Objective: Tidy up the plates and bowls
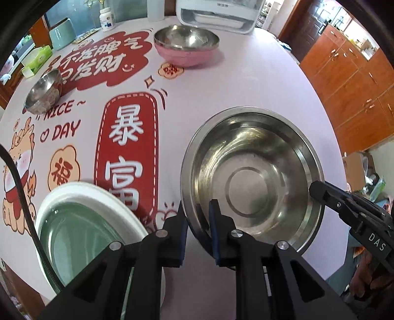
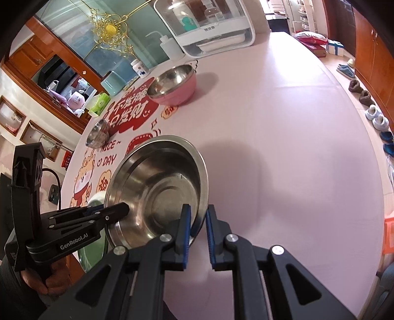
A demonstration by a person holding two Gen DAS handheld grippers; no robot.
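The large steel basin [image 1: 251, 179] is held by both grippers over the pink tabletop [image 2: 283, 137], tilted in the right wrist view, and whether its base still touches the cloth cannot be told. The left gripper [image 1: 198, 221] has its fingers narrowed on the basin's near-left rim, one blue pad inside the wall and one outside; the right gripper [image 2: 197, 221] pinches the opposite rim the same way. Just left of the basin lies a white plate with a green centre [image 1: 81, 226], its near half hidden under the left gripper's body and crossed by a black cable [image 1: 22, 194]. Beyond the basin, toward the far edge, stands a pink bowl with a steel bowl nested inside [image 1: 186, 46], and to the basin's far left a small steel bowl [image 1: 44, 92] sits on the printed red lettering. Behind the pink bowl are a white appliance [image 1: 219, 14], cut off at the top, a white pill bottle [image 1: 107, 18], a teal container [image 1: 61, 34] and a green tissue box [image 1: 37, 59]. To the basin's right the cloth runs bare to the rounded edge, with wooden cabinets [image 1: 349, 81] past it.
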